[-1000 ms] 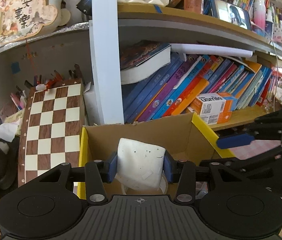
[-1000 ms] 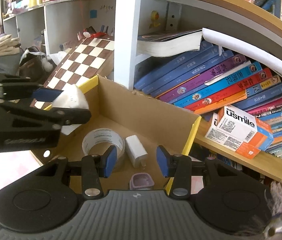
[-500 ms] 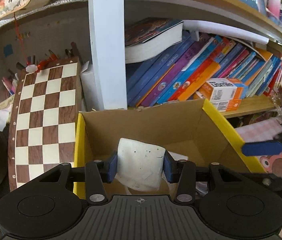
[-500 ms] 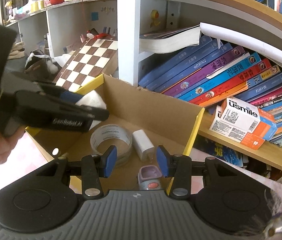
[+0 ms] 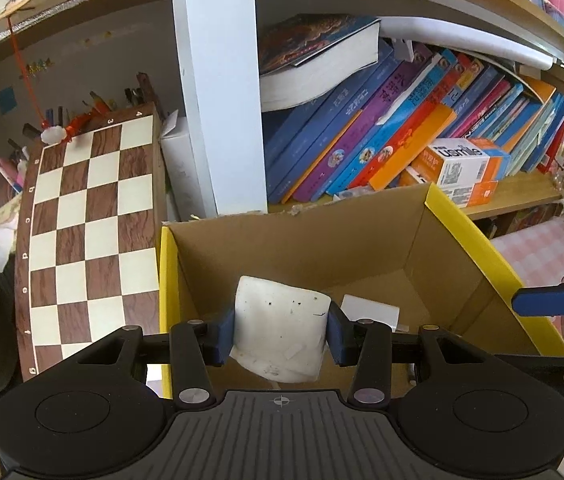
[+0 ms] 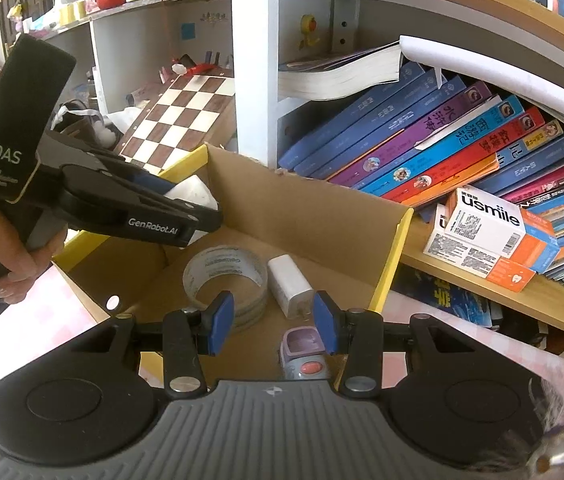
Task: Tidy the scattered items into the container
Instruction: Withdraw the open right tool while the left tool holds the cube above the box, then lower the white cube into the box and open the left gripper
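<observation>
My left gripper point(image 5: 280, 334) is shut on a white foam block point(image 5: 280, 332) and holds it above the left part of the open cardboard box point(image 5: 302, 248) with yellow rims. In the right wrist view the left gripper point(image 6: 202, 208) with the white block point(image 6: 194, 192) hangs over the box's left wall point(image 6: 302, 208). My right gripper point(image 6: 273, 322) is open and empty over the box's near side. Inside the box lie a roll of clear tape point(image 6: 224, 276), a white charger point(image 6: 290, 290) and a small purple item point(image 6: 304, 354).
A chessboard point(image 5: 86, 240) leans against the shelf left of the box. Rows of slanted books point(image 6: 442, 140) and a usmile carton point(image 6: 490, 236) fill the shelf behind and to the right. A pink checked cloth point(image 5: 542, 248) covers the table.
My left gripper has carried the white block forward and lower over the box. The right gripper has drawn back a little and stays open.
</observation>
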Demonstrator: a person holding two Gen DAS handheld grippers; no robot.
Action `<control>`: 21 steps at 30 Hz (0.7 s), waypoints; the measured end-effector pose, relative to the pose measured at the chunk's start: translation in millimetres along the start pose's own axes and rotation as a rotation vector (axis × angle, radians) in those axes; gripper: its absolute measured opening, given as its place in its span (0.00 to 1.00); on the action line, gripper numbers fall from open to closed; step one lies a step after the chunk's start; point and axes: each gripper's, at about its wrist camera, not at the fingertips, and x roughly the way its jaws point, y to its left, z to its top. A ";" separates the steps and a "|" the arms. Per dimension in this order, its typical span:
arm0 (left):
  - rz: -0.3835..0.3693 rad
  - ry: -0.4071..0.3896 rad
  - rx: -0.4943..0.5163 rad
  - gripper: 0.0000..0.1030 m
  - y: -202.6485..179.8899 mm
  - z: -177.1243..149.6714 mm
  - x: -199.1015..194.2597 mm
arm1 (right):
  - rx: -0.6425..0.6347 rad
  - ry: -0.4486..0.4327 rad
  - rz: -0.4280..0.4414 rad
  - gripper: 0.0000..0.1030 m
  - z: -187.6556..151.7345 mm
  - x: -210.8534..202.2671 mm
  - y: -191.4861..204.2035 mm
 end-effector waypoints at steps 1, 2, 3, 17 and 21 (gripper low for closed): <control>0.000 0.002 0.001 0.43 0.5 0.0 0.9 | -0.001 0.001 0.001 0.40 0.1 0.0 0.4; 0.001 0.005 0.001 0.43 0.9 0.0 1.7 | -0.001 0.001 0.002 0.40 -0.2 -0.2 0.6; 0.001 0.007 0.002 0.43 1.4 0.0 2.6 | -0.001 0.002 0.002 0.40 -0.4 -0.4 0.9; 0.014 0.028 0.008 0.45 5.6 1.0 12.6 | -0.003 0.017 -0.003 0.40 -2.9 0.2 1.1; 0.021 0.027 0.004 0.47 6.3 1.1 13.5 | -0.003 0.018 -0.002 0.40 -3.2 -0.2 1.5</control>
